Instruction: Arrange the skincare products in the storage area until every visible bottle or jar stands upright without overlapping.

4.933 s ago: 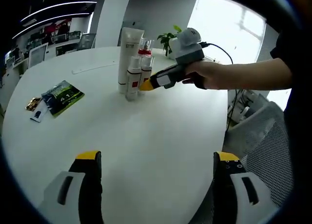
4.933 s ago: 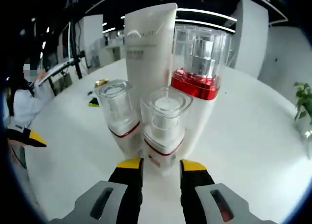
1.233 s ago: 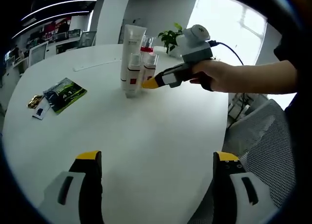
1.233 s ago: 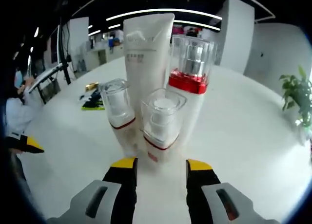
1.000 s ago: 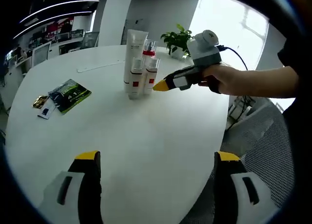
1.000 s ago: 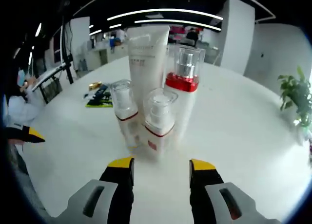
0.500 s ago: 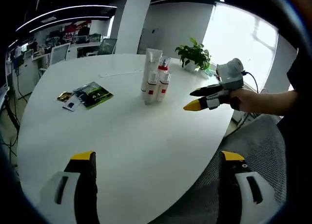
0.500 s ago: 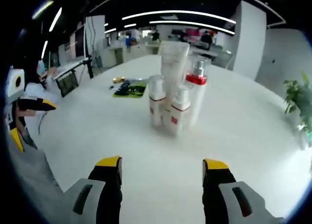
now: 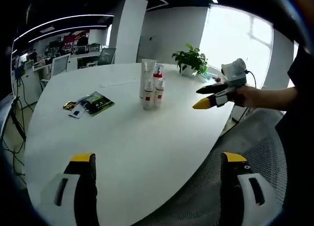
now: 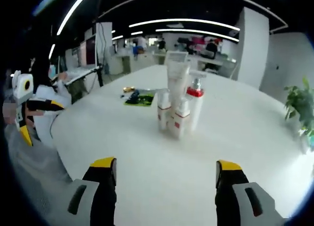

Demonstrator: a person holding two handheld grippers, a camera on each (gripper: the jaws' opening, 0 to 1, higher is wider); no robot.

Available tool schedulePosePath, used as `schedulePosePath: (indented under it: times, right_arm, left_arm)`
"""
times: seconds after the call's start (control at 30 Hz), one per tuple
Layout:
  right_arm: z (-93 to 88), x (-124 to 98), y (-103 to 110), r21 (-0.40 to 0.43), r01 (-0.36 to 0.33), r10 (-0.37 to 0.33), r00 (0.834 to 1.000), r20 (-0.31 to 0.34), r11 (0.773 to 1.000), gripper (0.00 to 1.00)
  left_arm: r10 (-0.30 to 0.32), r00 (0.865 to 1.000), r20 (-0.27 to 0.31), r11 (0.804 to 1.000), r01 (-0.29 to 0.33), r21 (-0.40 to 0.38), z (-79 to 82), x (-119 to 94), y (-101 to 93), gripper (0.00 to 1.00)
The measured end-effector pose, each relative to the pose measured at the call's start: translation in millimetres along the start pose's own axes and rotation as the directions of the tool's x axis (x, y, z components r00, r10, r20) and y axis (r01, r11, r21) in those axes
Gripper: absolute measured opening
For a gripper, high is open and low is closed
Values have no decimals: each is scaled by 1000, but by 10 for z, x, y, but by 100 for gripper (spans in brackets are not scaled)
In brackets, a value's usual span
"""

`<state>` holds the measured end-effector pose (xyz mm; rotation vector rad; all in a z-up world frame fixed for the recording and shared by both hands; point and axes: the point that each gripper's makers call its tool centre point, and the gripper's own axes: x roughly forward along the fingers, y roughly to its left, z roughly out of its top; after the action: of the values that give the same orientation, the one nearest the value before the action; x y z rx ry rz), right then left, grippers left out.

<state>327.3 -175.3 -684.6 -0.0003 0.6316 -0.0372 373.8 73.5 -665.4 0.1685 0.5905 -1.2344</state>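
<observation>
**Four products upright in a tight cluster, both grippers clear**

Seen through the right gripper view: a round white table (image 10: 255,152) with four skincare items grouped just above centre, all standing. Tall white tube (image 10: 177,78) at the back of the group; red-collared pump bottle (image 10: 195,107) at its 3 o'clock, touching or very nearly so. Two small red-banded bottles in front: left small bottle (image 10: 163,110) and right small bottle (image 10: 181,119), side by side, close against the taller pair (contact between them too fine to tell). None tipped, none lying on another.

Right gripper (image 10: 166,170) at 6 o'clock in its own view, jaws spread wide, nothing between them, well apart from the cluster. Also in the left gripper view at 2 o'clock, held in a hand (image 9: 248,95), yellow tips parted.

Left gripper (image 9: 157,159) at 6 o'clock in its own view, jaws likewise wide apart and empty, near the table's edge. Visible again at 9 o'clock in the right gripper view.

In the left gripper view: cluster at 12 o'clock from centre, green packet (image 9: 96,103) and small sachets (image 9: 72,108) lying flat at 10 o'clock, potted plant (image 9: 190,60) beyond the bottles at 1 o'clock.
</observation>
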Motion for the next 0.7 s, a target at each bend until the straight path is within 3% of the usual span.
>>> schedulePosePath:
  times: [0.1,0.27,0.47,0.53,0.7]
  right_arm:
    - [25,-73,52,-25,-23,23,999,27,999,98]
    - [63,-215,148,-19,-85,86,994,61,996,99]
    - [-143,-325,192,7,-111,111,993,50,994,99]
    - [-262,-330,238,5,-127,127,992,6,992,99]
    - [-91,-368,284,-33,-128,130,989,65,991,99]
  left_arm:
    - [8,1000,0,1000,-8,11,-15,-3,4,99]
    - [33,999,-5,998,-32,51,-66,-3,2,99]
    - [38,999,-29,996,-36,83,-119,46,-3,99]
    - [24,999,-36,997,-21,77,-133,48,-30,99]
    - [27,1000,14,998,-27,59,-59,19,-31,99]
